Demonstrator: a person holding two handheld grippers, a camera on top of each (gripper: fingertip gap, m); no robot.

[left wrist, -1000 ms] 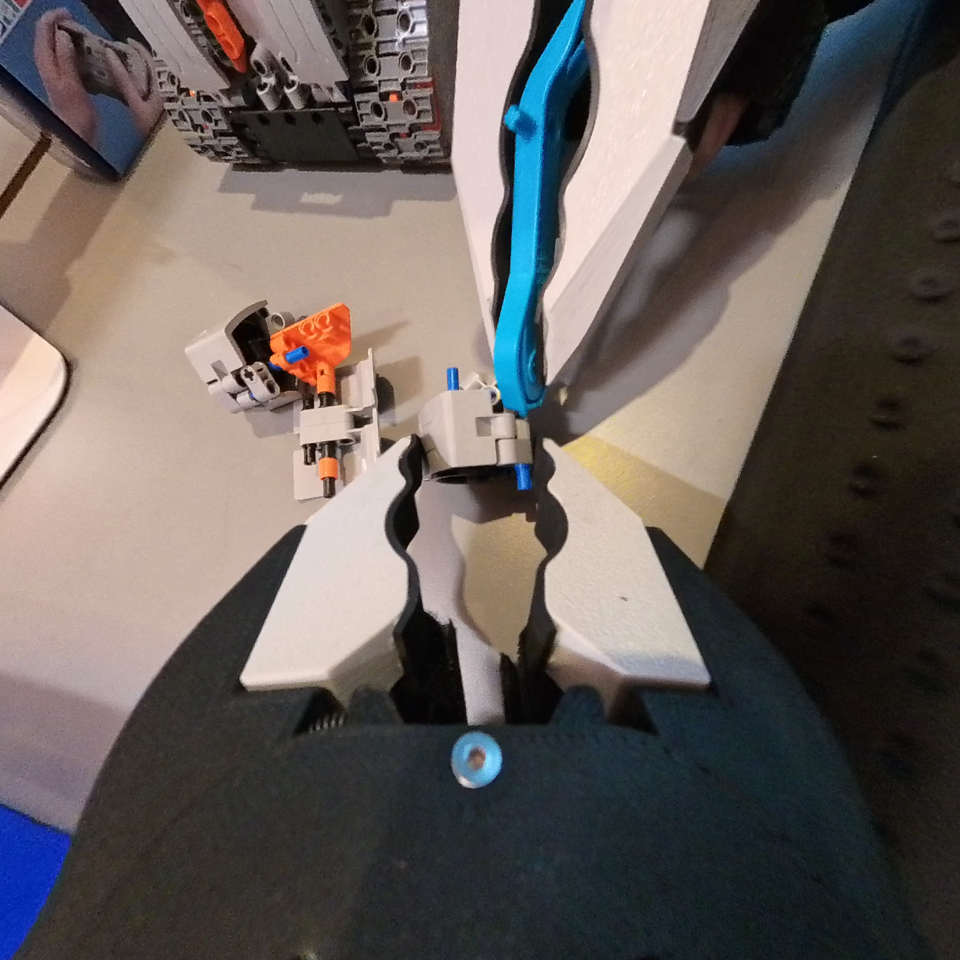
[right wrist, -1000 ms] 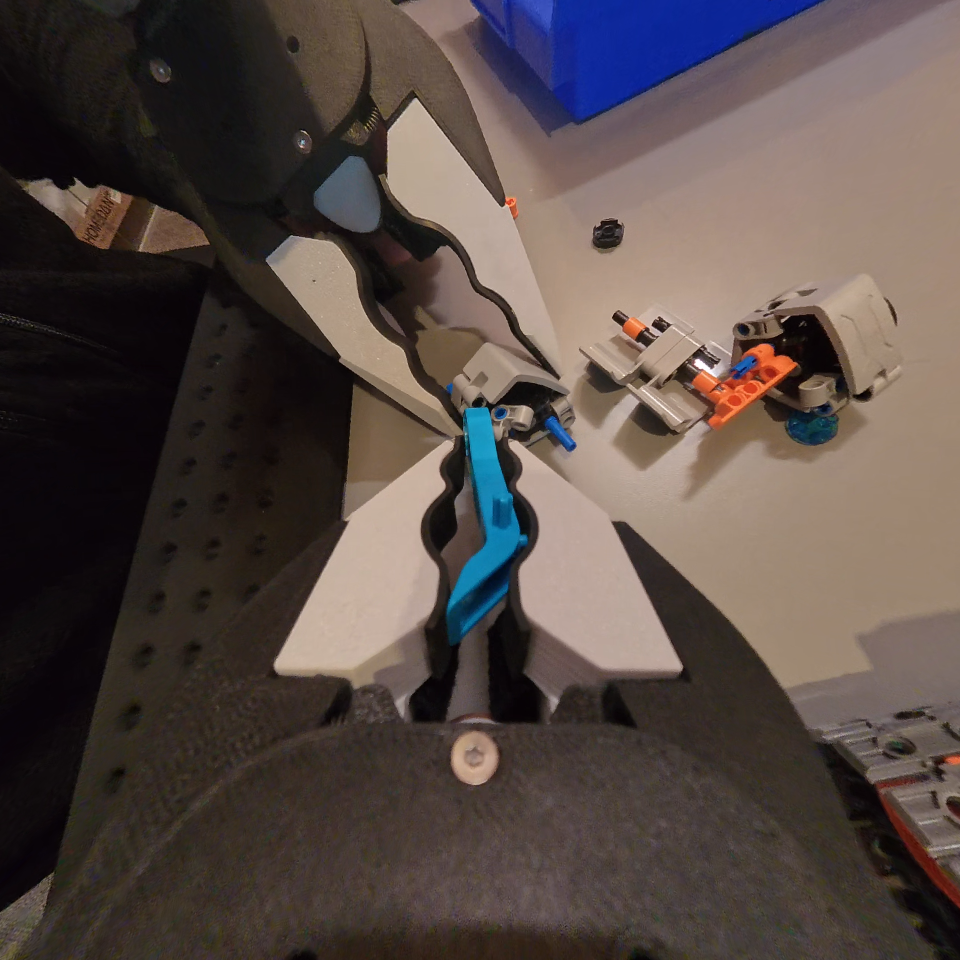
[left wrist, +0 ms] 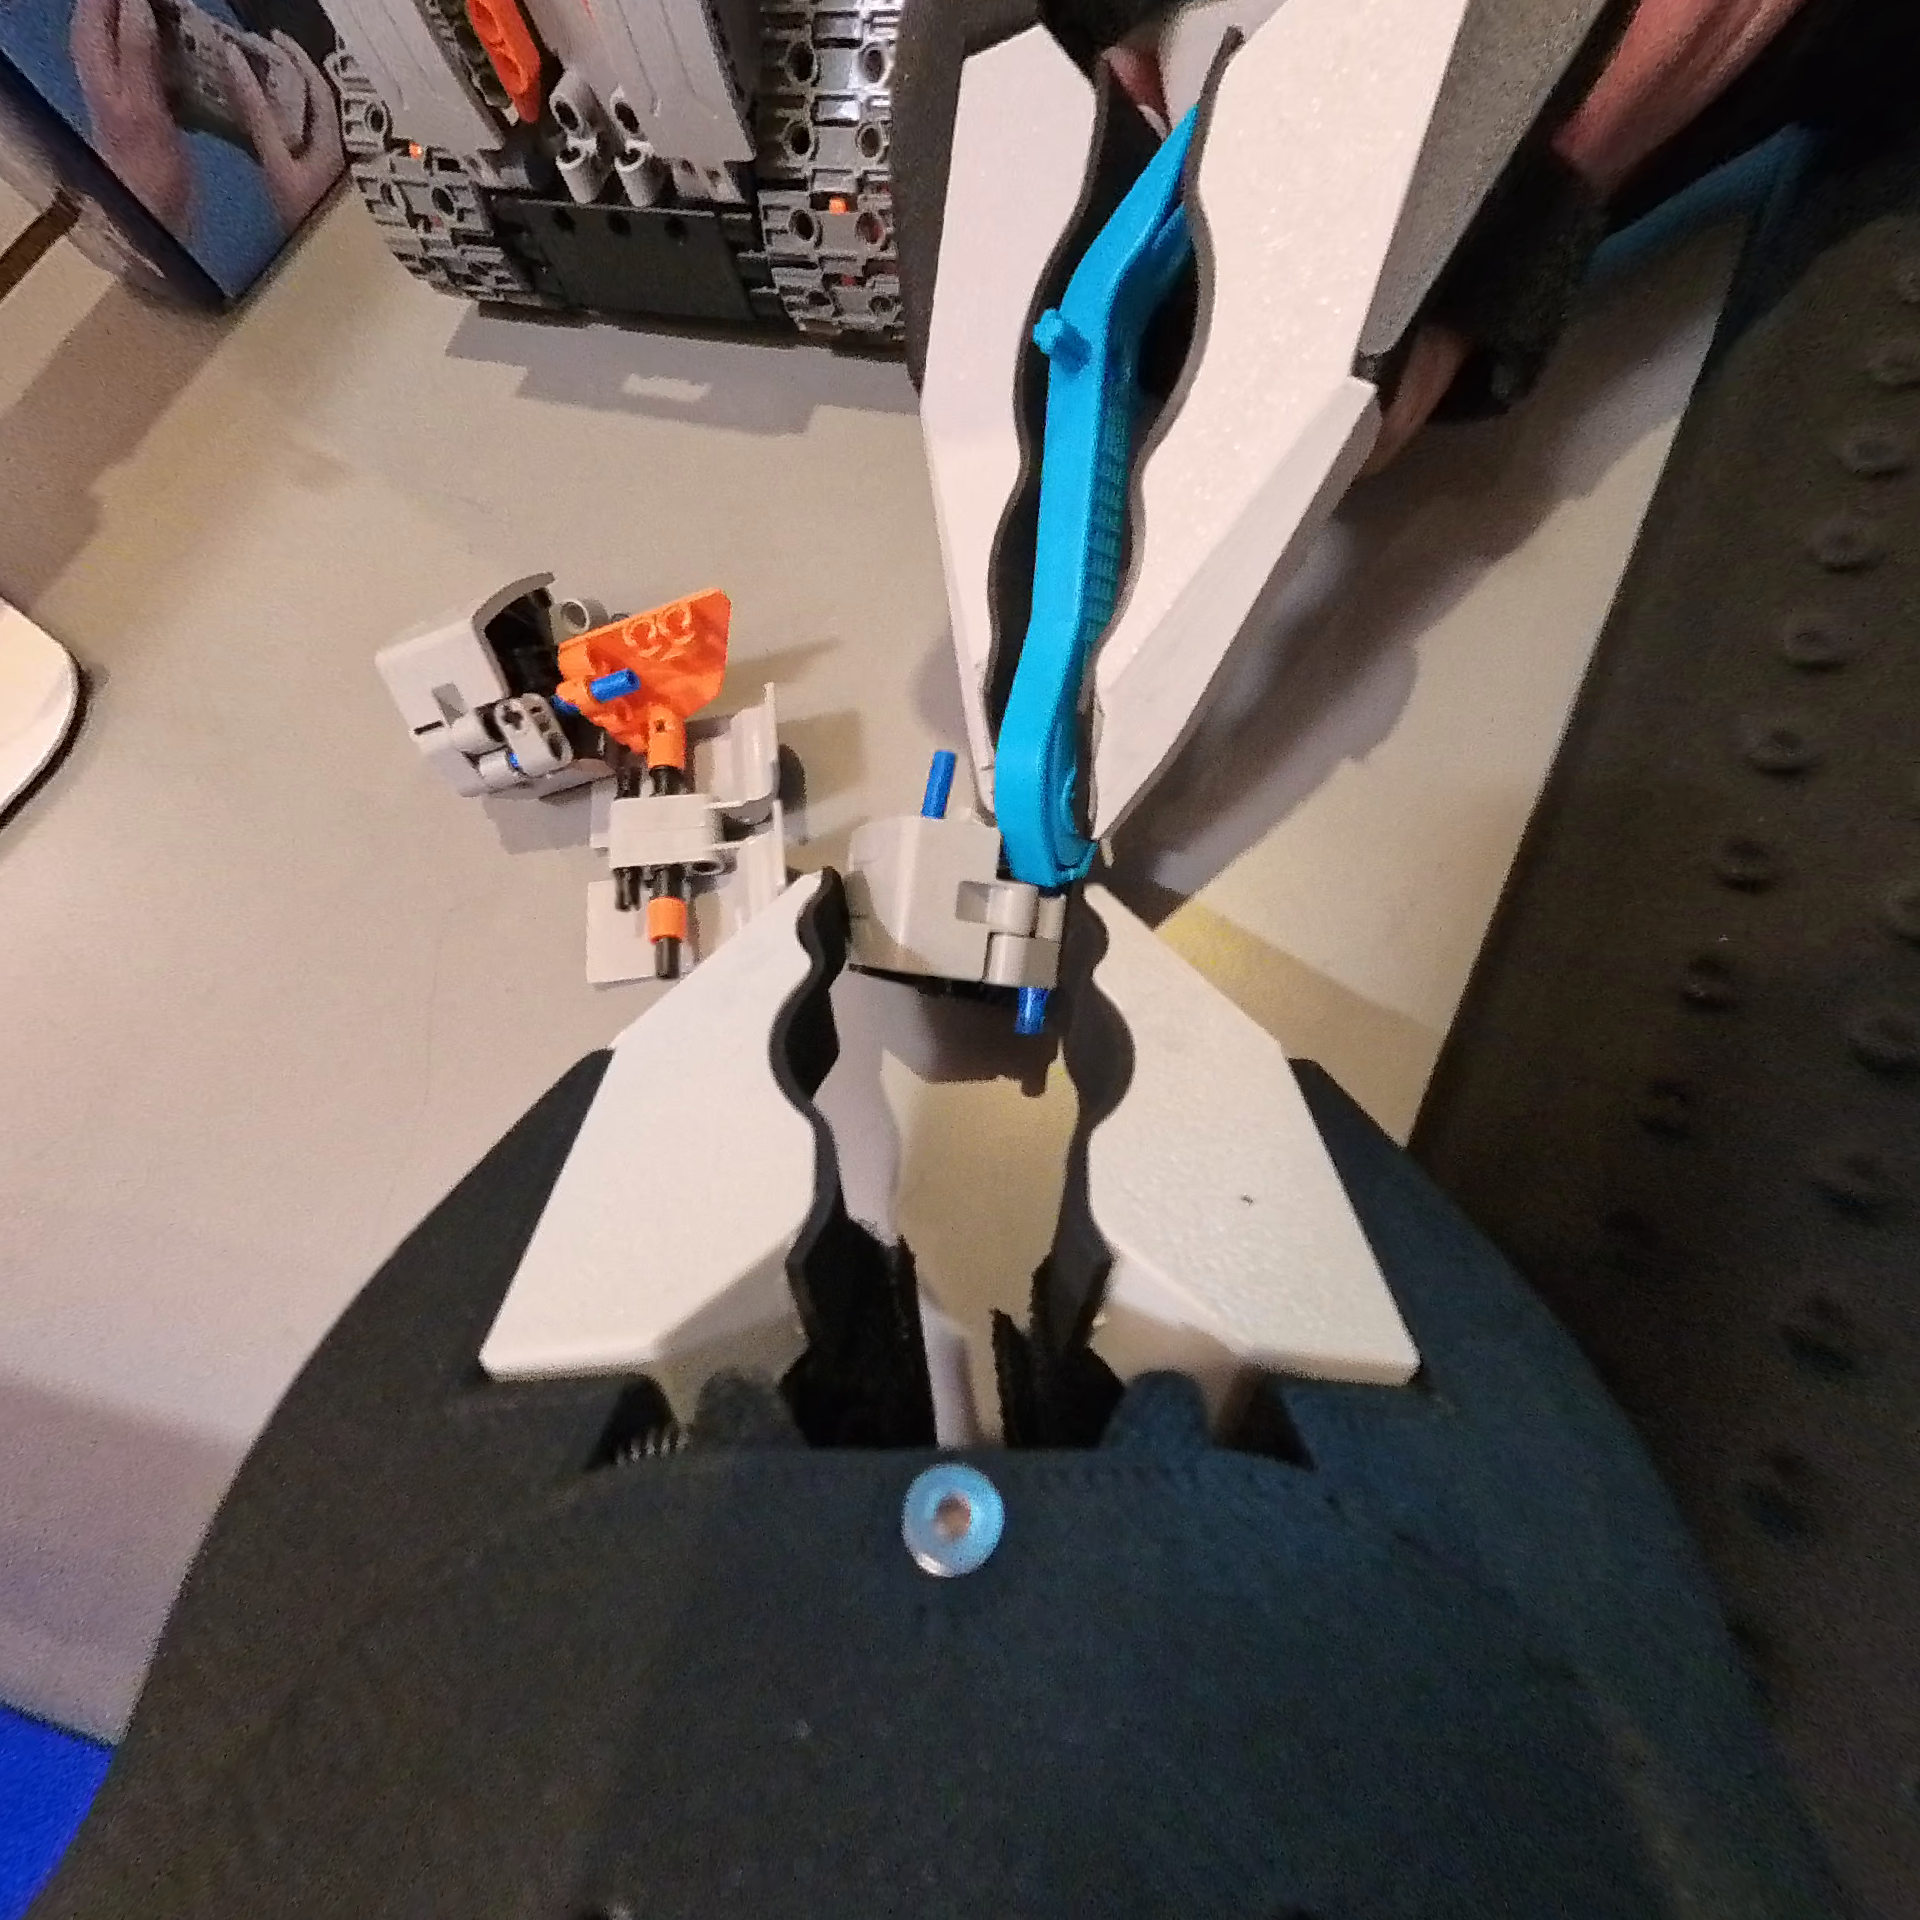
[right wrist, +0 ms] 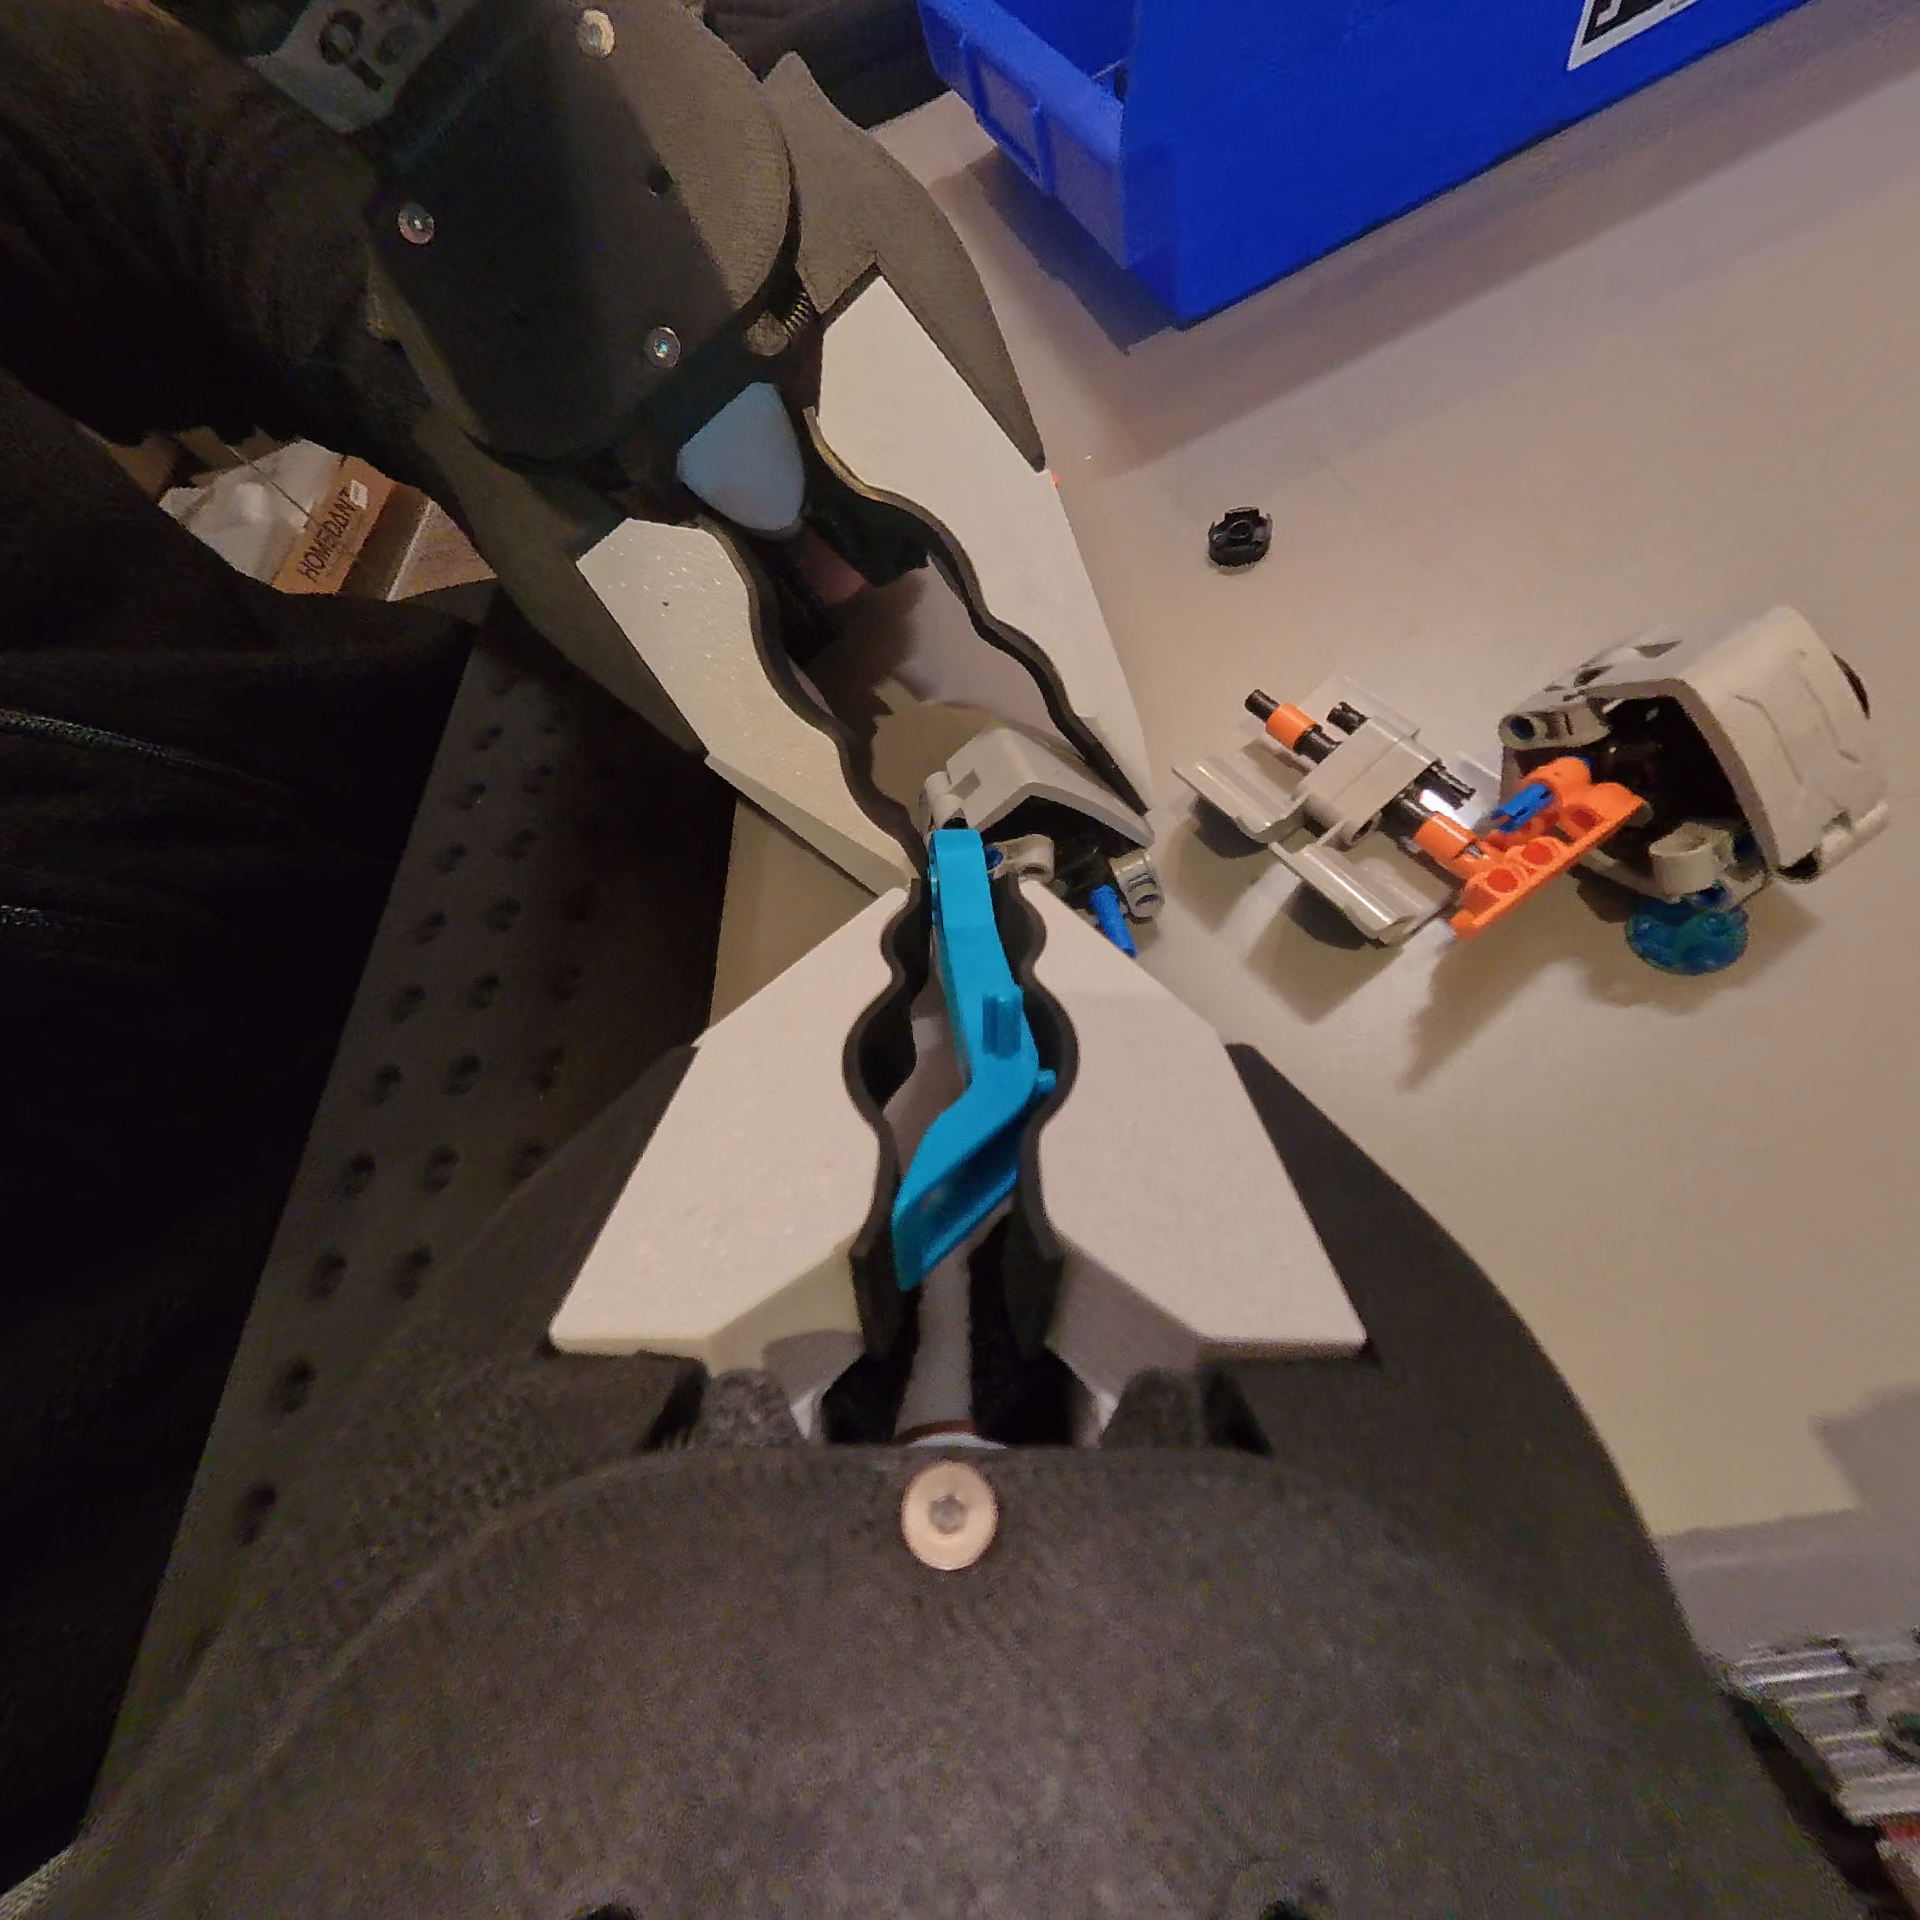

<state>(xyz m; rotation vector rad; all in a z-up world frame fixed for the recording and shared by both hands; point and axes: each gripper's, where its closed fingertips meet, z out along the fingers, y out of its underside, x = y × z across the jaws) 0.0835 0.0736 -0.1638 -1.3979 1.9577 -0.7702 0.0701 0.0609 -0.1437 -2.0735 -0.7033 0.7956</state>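
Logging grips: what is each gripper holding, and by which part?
Right gripper: flat blue plastic lever tool, by its handle. Left gripper: small grey plastic brick assembly, by its sides.

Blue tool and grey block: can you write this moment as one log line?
left gripper: shut on grey block | right gripper: shut on blue tool | tool tip: touching block | nearby: orange-grey assembly

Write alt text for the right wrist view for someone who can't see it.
The right tongs clamp a turquoise brick separator, its tip against a small grey brick assembly gripped by the left tongs. A larger grey-and-orange brick assembly lies on the beige table.
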